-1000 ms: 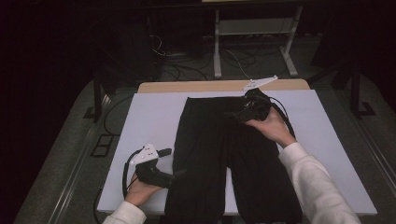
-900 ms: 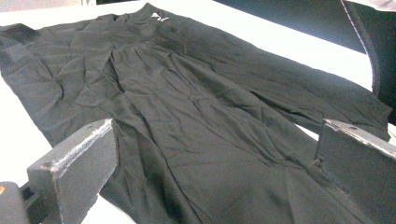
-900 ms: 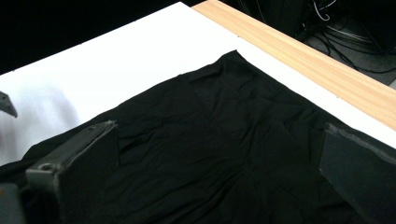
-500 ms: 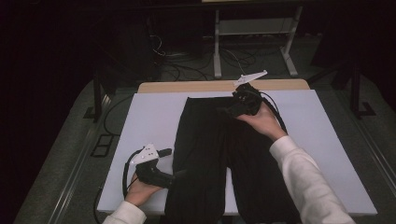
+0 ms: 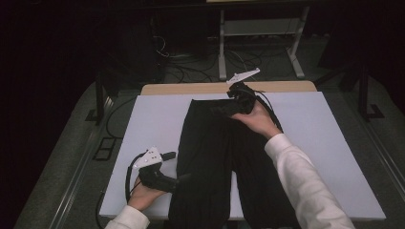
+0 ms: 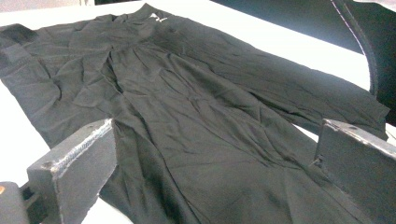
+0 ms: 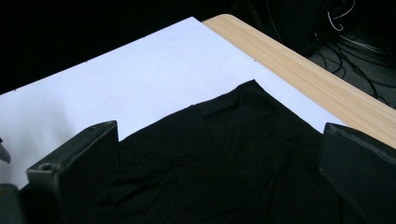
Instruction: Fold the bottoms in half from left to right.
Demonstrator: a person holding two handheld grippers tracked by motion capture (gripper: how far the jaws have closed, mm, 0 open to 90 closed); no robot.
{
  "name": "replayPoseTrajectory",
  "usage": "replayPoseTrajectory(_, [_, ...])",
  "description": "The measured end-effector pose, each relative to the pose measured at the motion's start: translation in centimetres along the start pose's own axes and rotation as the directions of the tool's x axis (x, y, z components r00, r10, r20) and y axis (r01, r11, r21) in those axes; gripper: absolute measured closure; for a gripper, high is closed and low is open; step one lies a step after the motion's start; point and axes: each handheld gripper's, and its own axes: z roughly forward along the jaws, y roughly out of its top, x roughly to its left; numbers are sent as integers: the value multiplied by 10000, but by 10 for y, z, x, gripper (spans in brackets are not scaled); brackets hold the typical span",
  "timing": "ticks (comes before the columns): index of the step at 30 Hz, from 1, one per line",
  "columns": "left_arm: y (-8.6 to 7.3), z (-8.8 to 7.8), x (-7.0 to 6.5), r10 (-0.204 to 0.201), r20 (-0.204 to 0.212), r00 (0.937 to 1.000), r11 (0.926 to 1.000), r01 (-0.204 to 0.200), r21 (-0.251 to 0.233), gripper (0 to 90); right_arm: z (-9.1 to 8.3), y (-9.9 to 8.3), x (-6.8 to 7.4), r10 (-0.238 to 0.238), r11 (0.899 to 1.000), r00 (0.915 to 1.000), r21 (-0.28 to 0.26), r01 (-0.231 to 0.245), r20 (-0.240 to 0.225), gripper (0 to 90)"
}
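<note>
in the high view we are working on a pair of black trousers [image 5: 224, 162] spread flat on the white sheet [image 5: 153, 124] that is covering the table, waistband at the far edge and legs running back toward us. our right gripper [image 5: 237, 101] is hovering over the waistband near its far right corner, while our left gripper [image 5: 179, 180] is sitting at the outer edge of the left leg, low over the cloth. from up here we cannot judge how wide either claw is standing.

in the left gripper view we are looking along the trousers [image 6: 196, 112], wrinkled but lying single and flat. the two black jaws are standing wide apart with fabric between and below them and nothing pinched; the claw is gaping and empty.

in the right gripper view the waistband end [image 7: 243, 154] is lying against the white sheet [image 7: 116, 79], with the bare wooden table edge [image 7: 303, 70] just beyond. these jaws too are spread wide and holding nothing.

we judge the step in hand to be taking hold for a fold. to do it well we are wanting each claw to come down squarely over an edge, catching both layers of cloth rather than only the top one, closing right at the hem or waistband so the fabric is lifting evenly and not bunching.
</note>
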Motion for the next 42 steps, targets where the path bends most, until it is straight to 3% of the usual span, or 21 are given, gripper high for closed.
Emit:
replayPoseTrajectory(18, [0, 0, -1, 20, 58, 10000, 10000, -20, 3, 0, 30, 22, -2, 167, 9998, 9998, -111, -168, -60, 0])
replayPoseTrajectory(28, [0, 0, 0, -35, 70, 10000, 10000, 35, -41, 0, 49, 29, -18, 651, 9971, 9978, -401, -646, 108, 0])
replayPoseTrajectory(42, [0, -1, 0, -88, 93, 9999, 9999, 88, -74, 0, 80, 35, -33, 844, 9964, 9959, -81, -842, 323, 0])
